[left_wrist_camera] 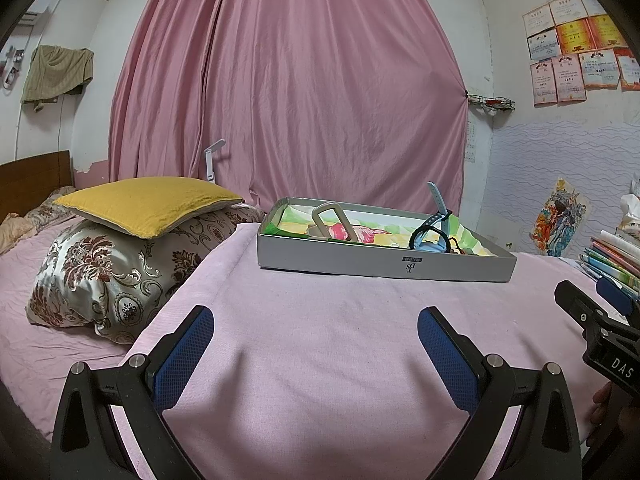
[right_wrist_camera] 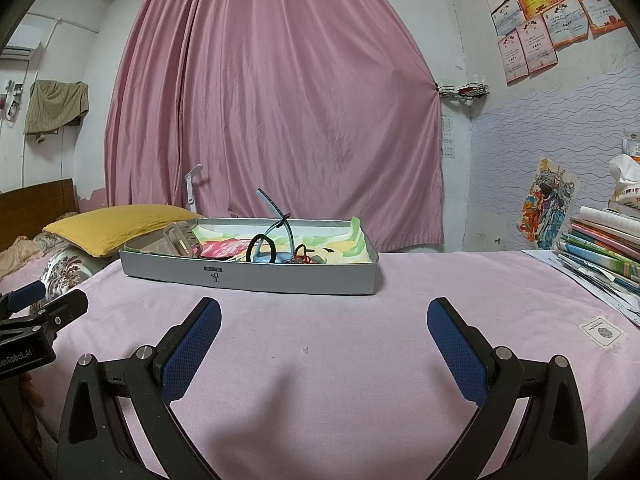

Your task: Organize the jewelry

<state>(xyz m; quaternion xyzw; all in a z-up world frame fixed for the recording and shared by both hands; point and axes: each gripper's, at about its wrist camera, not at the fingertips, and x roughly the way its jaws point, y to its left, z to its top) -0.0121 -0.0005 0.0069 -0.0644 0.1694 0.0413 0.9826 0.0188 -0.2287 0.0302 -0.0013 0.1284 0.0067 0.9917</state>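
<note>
A shallow grey cardboard box lid (right_wrist_camera: 256,276) lined with bright painted paper sits on the pink cloth-covered table (right_wrist_camera: 360,344), and it serves as the landmark here. Inside it lie a pale blue strapped wristwatch (right_wrist_camera: 276,236), a black hair tie loop (right_wrist_camera: 262,246), a tangle of thin red cord (right_wrist_camera: 304,254) and, toward its left end, a beige rectangular buckle-like piece (right_wrist_camera: 180,240). The cloth in front of the lid holds no loose jewelry, so gathering looks largely done; any sorting within the lid seems left to do. The left gripper (left_wrist_camera: 316,330) hovers in front of the lid, jaws spread wide and empty. The right gripper (right_wrist_camera: 324,320) hangs beside it, likewise wide apart and holding nothing.
</note>
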